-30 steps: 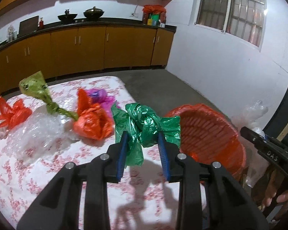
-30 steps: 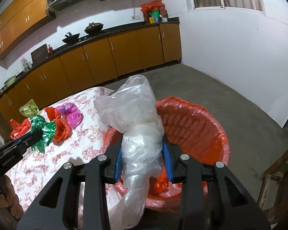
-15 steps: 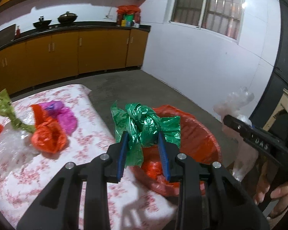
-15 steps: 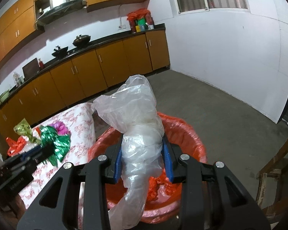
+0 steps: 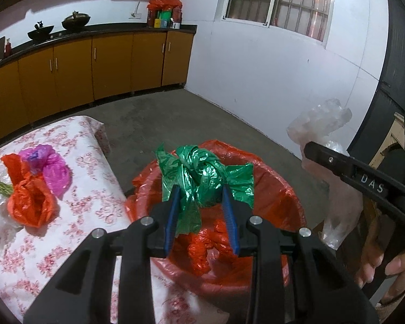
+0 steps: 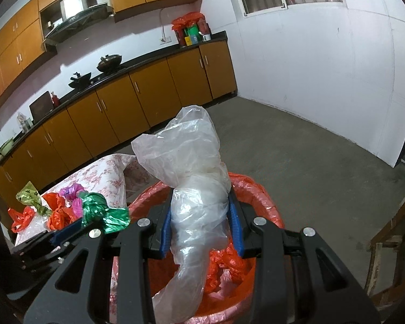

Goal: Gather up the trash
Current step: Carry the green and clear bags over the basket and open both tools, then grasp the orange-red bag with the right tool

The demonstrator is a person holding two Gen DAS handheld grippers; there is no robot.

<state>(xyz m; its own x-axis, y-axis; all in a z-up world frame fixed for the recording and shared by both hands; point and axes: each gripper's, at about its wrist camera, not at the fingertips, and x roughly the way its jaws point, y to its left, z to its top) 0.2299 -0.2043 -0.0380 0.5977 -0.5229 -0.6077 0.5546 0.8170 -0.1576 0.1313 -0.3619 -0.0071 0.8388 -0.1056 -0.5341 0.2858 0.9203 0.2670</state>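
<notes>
both jaws are pinching trash: the left gripper (image 5: 202, 210) holds a knotted green bag (image 5: 202, 175) over the red-lined bin (image 5: 280, 197), and the right gripper (image 6: 201, 224) clamps a clear bag (image 6: 191, 189) above the same bin. neither is dropped yet. some red scraps (image 5: 202, 248) already lie inside. left on the table (image 5: 81, 216): an orange bag (image 5: 32, 202), a pink one (image 5: 54, 170), plus a few more pieces at its far end, so the job looks roughly midway
</notes>
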